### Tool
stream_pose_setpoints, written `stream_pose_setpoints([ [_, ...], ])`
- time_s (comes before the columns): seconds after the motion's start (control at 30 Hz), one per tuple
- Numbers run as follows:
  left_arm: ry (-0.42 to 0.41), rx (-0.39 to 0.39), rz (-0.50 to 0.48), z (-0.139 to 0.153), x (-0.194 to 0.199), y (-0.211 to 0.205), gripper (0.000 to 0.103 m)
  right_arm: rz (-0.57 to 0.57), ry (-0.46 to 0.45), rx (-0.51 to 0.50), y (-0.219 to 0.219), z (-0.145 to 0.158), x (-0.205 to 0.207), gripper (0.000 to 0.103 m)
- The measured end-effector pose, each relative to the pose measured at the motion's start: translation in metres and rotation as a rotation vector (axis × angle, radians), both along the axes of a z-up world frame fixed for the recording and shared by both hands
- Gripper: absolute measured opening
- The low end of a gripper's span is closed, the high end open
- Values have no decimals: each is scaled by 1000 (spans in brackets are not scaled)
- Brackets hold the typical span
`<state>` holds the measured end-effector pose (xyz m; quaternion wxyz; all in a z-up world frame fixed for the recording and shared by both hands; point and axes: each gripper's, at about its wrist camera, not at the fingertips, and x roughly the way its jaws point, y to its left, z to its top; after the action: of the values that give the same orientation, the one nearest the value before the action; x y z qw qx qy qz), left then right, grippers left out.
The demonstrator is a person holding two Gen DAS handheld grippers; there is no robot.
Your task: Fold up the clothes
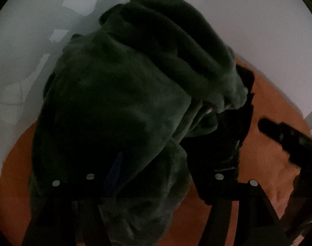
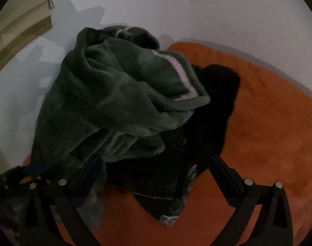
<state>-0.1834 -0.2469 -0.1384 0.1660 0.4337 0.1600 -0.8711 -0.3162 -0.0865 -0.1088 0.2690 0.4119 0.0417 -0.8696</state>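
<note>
Left wrist view looks steeply down on a crumpled dark green fleece garment (image 1: 119,94) heaped on an orange cover (image 1: 268,110), with a pale wall (image 1: 22,41) behind it. A black garment (image 1: 227,135) lies against the green one's right side, partly under it. The left hand-held gripper (image 1: 153,174) has its jaws spread apart; green fleece bulges up between and over them and hides the left finger, and whether the pads press on the cloth cannot be told. At the right edge of this view the dark tip of the right hand-held gripper (image 1: 279,135) reaches in over the orange cover, clear of the clothes.

The right wrist view shows the same pile from the other side: the green fleece garment (image 2: 114,102), with a pale pink stripe (image 2: 180,75) along one folded edge, sits on top of the black garment (image 2: 207,112), whose hem with a light patterned trim (image 2: 170,217) spills forward onto the orange cover (image 2: 268,133). The right hand-held gripper (image 2: 156,172) is released, jaws wide, with the near edge of the pile lying between the fingers but not pinched. A wooden door frame (image 2: 18,34) stands at upper left.
</note>
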Motion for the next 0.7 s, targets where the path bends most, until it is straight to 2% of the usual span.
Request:
stream_pose_setpoints([
  [0.2,-20,17,-9,-11,-5,1,68,-32,-75,-58,-13,-15,-22,103],
  [0.4,-9,41,14,-9,-1,-12,68,-24,-47,-44,-31,-23,-33,103],
  [0.47,14,80,15,-9,-1,-19,68,-27,-36,-48,-37,-22,-36,103],
  [0.5,29,103,13,-9,0,-22,68,-28,-32,-47,-40,-21,-37,100],
  [0.57,48,130,13,-10,2,-24,49,-26,-34,-22,-45,-19,-40,61],
  [0.6,54,134,16,-11,3,-25,31,-38,-36,5,-47,-19,-42,17],
  [0.63,58,127,23,-11,4,-24,23,-55,-44,25,-47,-18,-44,1],
  [0.7,79,117,55,-8,7,-24,14,-97,-54,9,-33,-13,-43,0],
])
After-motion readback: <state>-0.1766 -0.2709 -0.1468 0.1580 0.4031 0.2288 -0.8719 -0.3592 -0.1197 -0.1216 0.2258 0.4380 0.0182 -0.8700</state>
